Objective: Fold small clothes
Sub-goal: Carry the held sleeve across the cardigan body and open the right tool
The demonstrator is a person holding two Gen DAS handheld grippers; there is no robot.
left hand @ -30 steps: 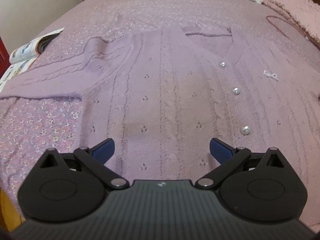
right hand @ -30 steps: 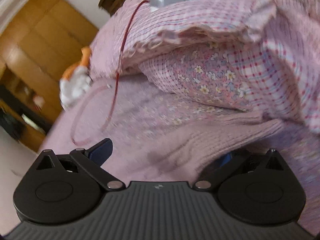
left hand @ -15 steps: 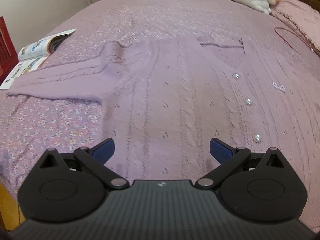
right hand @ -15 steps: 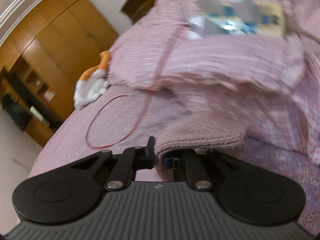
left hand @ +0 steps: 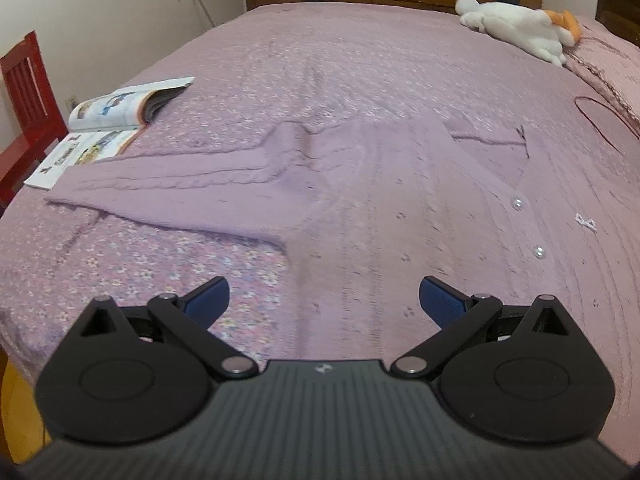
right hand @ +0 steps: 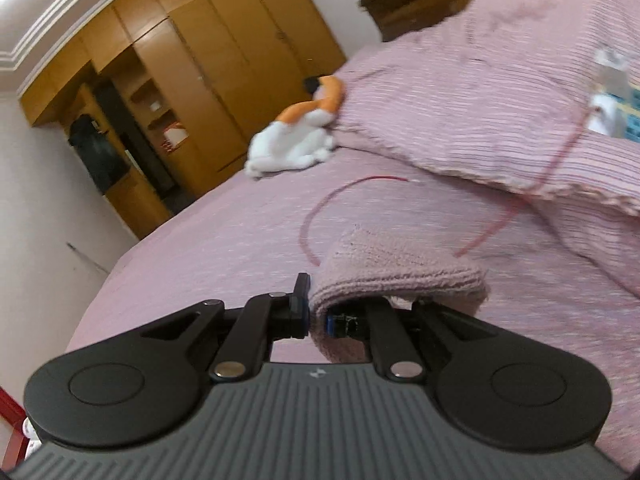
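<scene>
A lilac cable-knit cardigan with pearl buttons [left hand: 400, 216] lies flat on a mauve floral bedspread [left hand: 120, 264], spread just ahead of the left gripper [left hand: 322, 300], whose blue-padded jaws stand wide apart above the hem, touching nothing. The right gripper [right hand: 318, 318] is clamped tight on the cardigan's ribbed sleeve cuff [right hand: 400, 276], which folds over its right finger. Beyond it, a red cord [right hand: 320, 216] loops across the bed; a white-and-orange plush toy [right hand: 296, 140] rests further ahead, against a pink pillow [right hand: 480, 100].

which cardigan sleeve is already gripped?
The wearer's-left sleeve, its cuff pinched in the right gripper. The other sleeve lies flat by the magazine; the left gripper is open.
</scene>
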